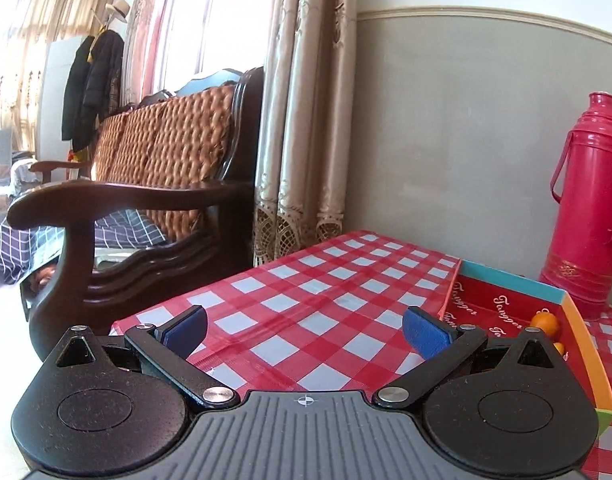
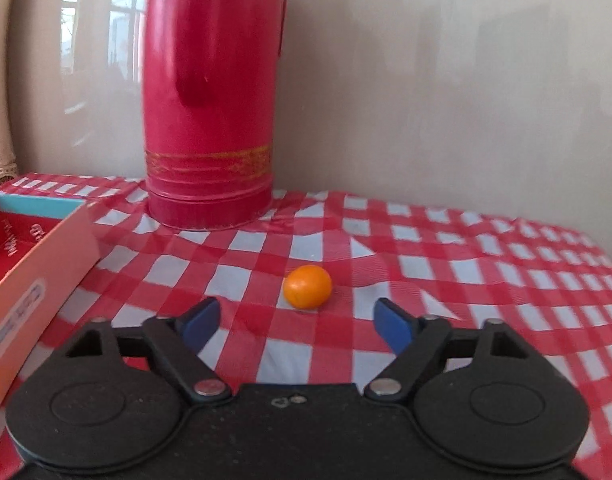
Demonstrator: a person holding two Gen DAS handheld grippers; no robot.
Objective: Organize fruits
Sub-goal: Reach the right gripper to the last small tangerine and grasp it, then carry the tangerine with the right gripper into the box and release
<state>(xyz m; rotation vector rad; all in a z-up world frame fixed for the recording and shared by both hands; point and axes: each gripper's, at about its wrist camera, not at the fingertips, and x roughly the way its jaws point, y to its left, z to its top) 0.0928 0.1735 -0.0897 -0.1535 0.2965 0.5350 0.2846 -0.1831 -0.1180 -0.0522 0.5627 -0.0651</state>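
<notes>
The right claw stands wide open and empty, low over the table, with a small orange fruit lying loose on the checked cloth just ahead of its blue fingertips and slightly right of centre. The step in hand looks like the reach for this fruit. Next it should ease forward until the fruit sits between the pads, close gently since it may roll, then carry it left to the box. The left claw is open too, holding nothing; the box beside it already holds orange fruit. A red flask stands behind.
</notes>
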